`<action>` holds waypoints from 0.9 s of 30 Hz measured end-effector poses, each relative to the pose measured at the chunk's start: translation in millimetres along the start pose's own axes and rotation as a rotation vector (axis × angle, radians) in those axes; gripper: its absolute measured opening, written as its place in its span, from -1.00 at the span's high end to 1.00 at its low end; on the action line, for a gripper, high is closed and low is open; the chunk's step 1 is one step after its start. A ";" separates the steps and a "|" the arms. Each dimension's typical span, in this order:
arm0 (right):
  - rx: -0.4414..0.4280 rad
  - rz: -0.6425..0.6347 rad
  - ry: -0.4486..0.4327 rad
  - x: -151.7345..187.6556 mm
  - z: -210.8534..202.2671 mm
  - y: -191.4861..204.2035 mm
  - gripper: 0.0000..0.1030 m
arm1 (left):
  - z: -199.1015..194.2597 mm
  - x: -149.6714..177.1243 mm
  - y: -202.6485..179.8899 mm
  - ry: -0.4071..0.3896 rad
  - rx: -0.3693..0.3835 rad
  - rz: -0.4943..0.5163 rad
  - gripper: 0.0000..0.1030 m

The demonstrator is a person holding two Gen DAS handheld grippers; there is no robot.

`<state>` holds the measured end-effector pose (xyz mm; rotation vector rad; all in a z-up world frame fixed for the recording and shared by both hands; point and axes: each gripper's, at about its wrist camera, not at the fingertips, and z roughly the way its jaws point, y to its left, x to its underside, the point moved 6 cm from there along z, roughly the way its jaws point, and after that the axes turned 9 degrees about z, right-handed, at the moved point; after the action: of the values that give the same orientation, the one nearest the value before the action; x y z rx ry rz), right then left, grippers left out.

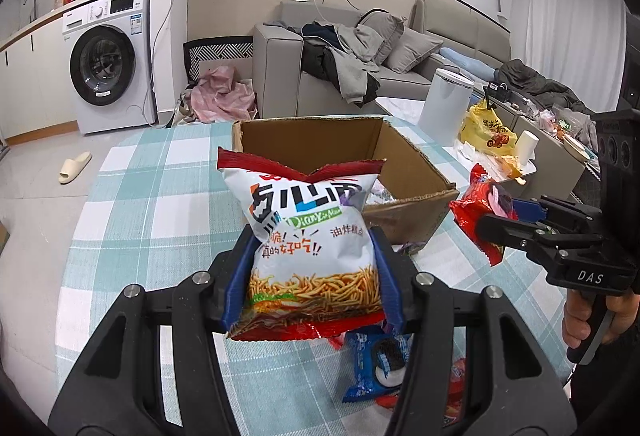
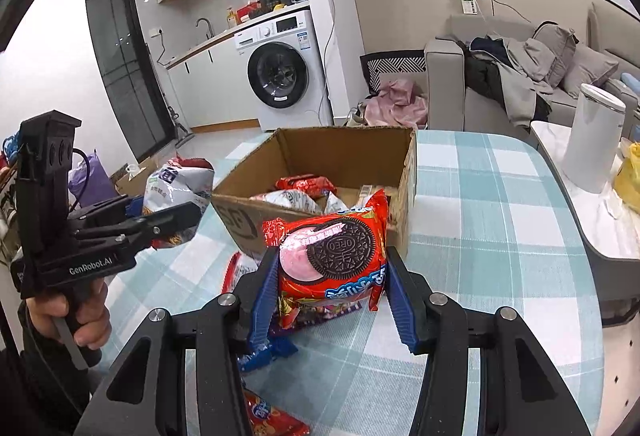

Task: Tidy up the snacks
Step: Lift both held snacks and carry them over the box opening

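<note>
My left gripper [image 1: 312, 256] is shut on a white and red bag of fried noodle snacks [image 1: 308, 236], held upright above the table just in front of the open cardboard box [image 1: 416, 171]. My right gripper [image 2: 330, 268] is shut on a red Oreo pack [image 2: 336, 256], lifted near the front of the same box [image 2: 240, 211]. The box holds several snack packs [image 2: 304, 187]. A blue Oreo pack [image 1: 380, 364] and red packs [image 2: 276, 416] lie on the checked tablecloth below. Each gripper shows in the other's view, the right gripper [image 1: 496, 211] and the left gripper [image 2: 176, 211] both holding their packs.
The table carries a blue-checked cloth [image 1: 160, 203]. A white bin [image 1: 446, 99] and a yellow bag [image 1: 486, 131] stand on the side table to the right. A sofa with clothes [image 1: 344, 63] and a washing machine [image 1: 108, 63] stand behind. A person's hand [image 2: 80, 308] grips the left handle.
</note>
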<state>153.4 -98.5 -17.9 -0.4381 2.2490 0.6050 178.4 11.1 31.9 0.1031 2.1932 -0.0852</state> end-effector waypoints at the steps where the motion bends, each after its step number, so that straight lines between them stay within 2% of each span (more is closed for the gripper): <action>1: 0.005 0.000 -0.010 -2.7 -0.2 0.4 0.01 | 1.6 -1.4 -0.5 0.000 0.001 0.002 0.00; 27: 0.001 0.061 -0.041 -48.0 20.5 3.3 0.01 | 45.8 -40.0 12.9 0.001 -0.020 -0.012 0.00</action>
<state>195.3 -78.6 6.3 -0.3545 2.2304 0.6384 239.9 17.6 37.3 0.0783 2.1955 -0.0702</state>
